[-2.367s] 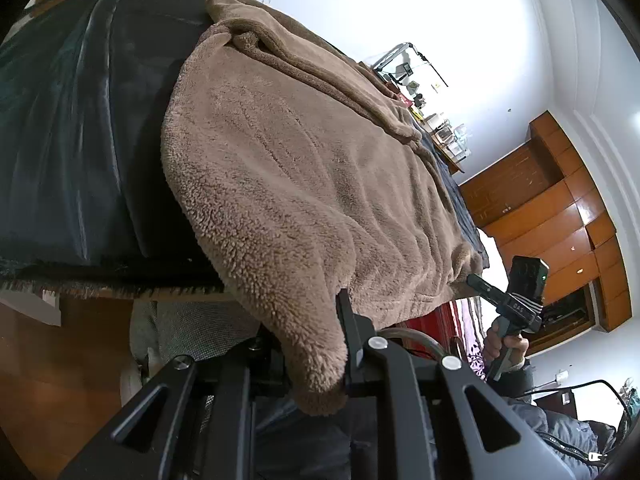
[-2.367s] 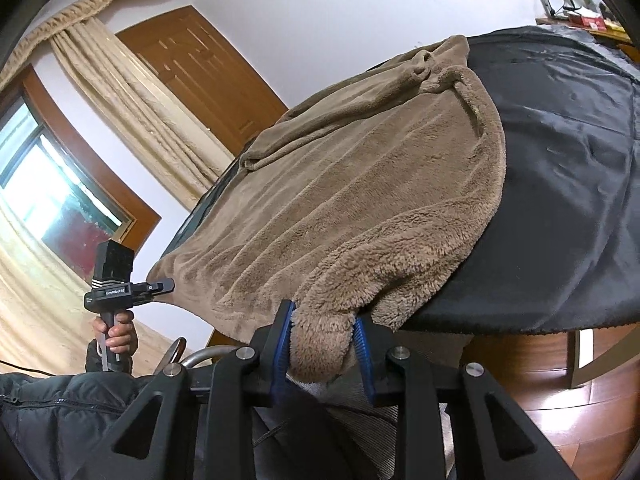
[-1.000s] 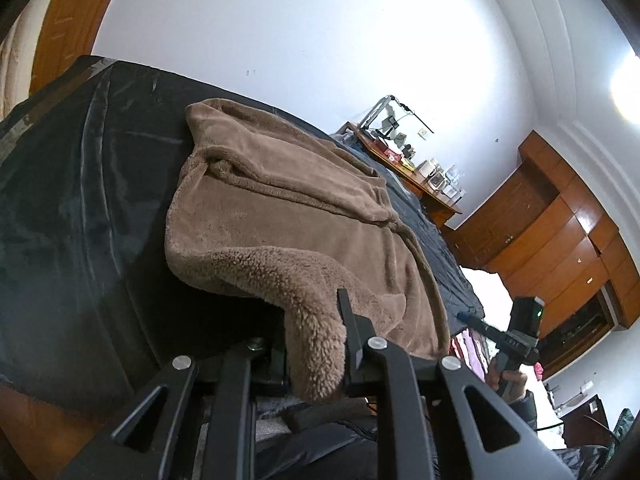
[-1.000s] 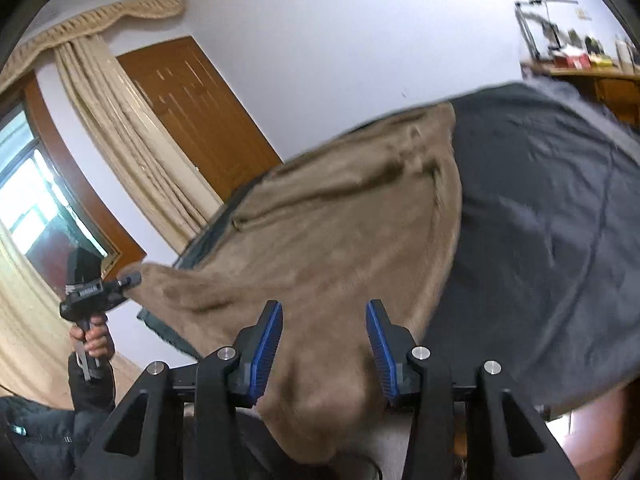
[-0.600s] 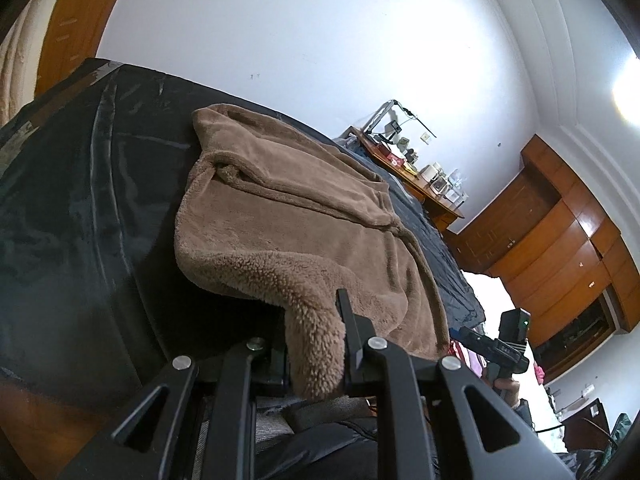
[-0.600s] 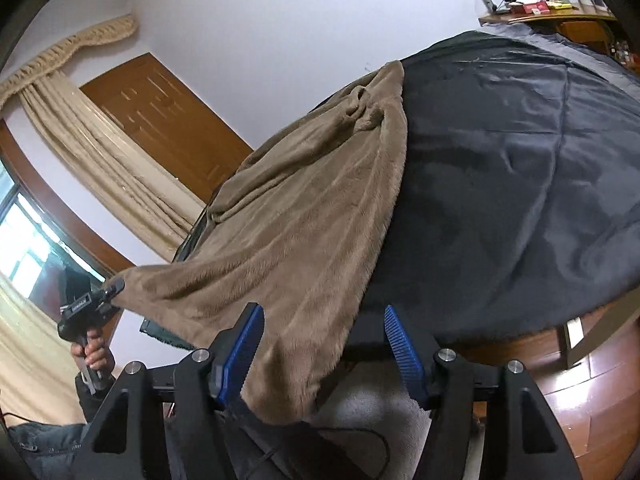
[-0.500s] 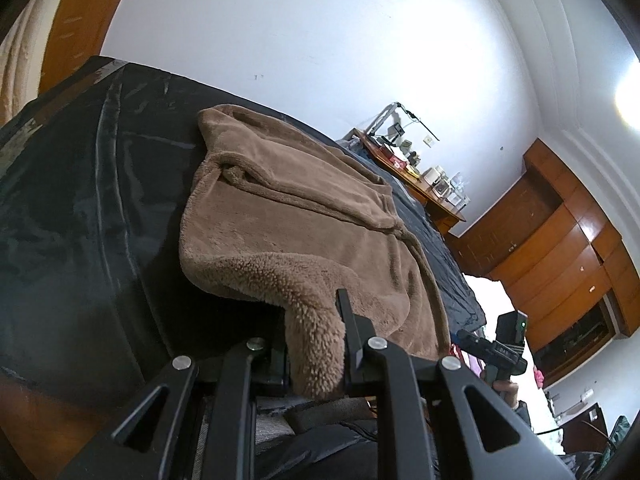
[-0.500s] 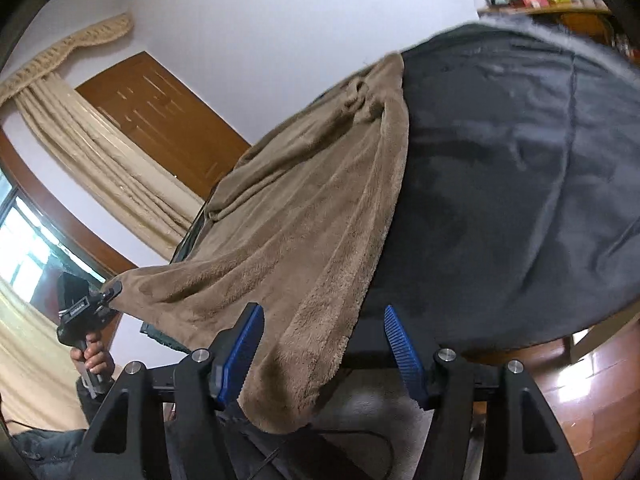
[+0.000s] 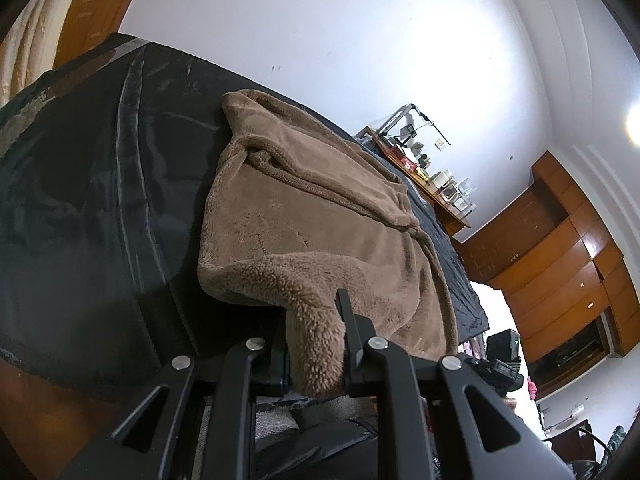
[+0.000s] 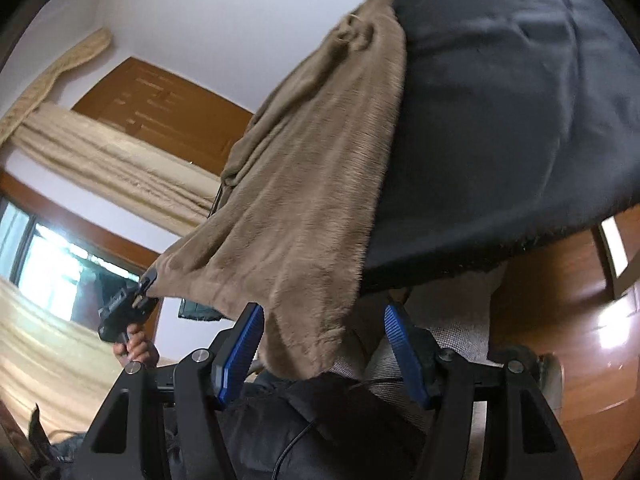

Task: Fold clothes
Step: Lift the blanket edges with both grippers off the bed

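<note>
A brown fleece garment [image 9: 304,216] lies spread on a table under a black cover [image 9: 80,220], its near edge hanging over the front. My left gripper [image 9: 312,320] is shut on one near corner, lifted a little off the cover. In the right wrist view that same gripper [image 10: 148,280] shows at the left, pinching the stretched corner. My right gripper [image 10: 324,320] is open with its blue pads [image 10: 248,336] wide apart. The garment's [image 10: 320,184] other corner dangles loose between them, touching neither pad.
The black cover [image 10: 500,120] ends at a front edge above a wooden floor [image 10: 580,360]. Beige curtains [image 10: 100,152], a wooden door and a window stand at the left. A wooden wardrobe [image 9: 560,260] and a cluttered side desk [image 9: 432,184] stand behind the table.
My right gripper has let go of its corner and spread its jaws, then sunk and rolled; that corner now hangs free. My left gripper keeps its hold and has barely moved.
</note>
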`<state>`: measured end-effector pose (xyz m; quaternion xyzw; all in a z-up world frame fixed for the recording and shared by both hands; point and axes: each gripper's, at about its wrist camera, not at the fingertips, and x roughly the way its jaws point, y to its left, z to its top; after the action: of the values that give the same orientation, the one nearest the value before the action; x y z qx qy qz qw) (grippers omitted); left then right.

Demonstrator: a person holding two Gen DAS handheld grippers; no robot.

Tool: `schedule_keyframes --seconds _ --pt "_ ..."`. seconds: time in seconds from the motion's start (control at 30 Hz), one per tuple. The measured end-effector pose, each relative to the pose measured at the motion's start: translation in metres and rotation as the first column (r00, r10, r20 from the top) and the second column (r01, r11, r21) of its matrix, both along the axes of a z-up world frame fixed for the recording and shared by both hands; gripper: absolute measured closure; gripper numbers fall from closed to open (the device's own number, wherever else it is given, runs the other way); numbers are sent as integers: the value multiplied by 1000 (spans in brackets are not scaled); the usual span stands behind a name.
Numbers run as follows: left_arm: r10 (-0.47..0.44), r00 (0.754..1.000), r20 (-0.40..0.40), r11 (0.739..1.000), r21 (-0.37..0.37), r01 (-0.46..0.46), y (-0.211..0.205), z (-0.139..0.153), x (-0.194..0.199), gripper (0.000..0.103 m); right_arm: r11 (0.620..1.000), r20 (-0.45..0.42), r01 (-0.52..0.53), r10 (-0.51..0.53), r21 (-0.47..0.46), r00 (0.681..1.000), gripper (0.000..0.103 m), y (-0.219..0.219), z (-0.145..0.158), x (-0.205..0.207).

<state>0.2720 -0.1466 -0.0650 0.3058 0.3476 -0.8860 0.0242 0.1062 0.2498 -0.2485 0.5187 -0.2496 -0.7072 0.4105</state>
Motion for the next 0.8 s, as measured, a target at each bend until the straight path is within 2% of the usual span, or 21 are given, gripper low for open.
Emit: schedule_keyframes --seconds 0.13,0.3,0.33,0.4,0.43,0.5,0.67,0.8 --pt "2 1000 4 1000 4 -2 0 -3 0 83 999 66 -29 31 -38 997 38 -16 -16 -9" --pt "8 1000 25 1000 18 -8 -2 -13 -1 83 994 63 -92 96 -63 993 39 -36 -15 -11" --pt "10 999 31 1000 21 -10 -3 -14 -1 83 992 42 -114 116 -59 992 41 -41 -13 -9" --pt "10 999 33 1000 25 -11 -3 -16 0 83 988 -5 -147 147 -45 989 66 -45 -4 -4" --pt "8 999 32 1000 25 -9 -3 -16 0 84 986 -28 -163 162 -37 986 67 -47 1 -1" --pt "4 1000 31 1000 23 -5 -2 -16 0 83 984 -74 -174 172 -28 982 75 -46 13 3" --pt "-8 1000 17 1000 5 8 5 -7 -1 83 983 -203 -173 158 -59 966 79 -42 49 7" --pt "-10 1000 -8 1000 -17 10 7 5 -2 83 990 -333 -130 105 -54 937 79 -45 74 5"
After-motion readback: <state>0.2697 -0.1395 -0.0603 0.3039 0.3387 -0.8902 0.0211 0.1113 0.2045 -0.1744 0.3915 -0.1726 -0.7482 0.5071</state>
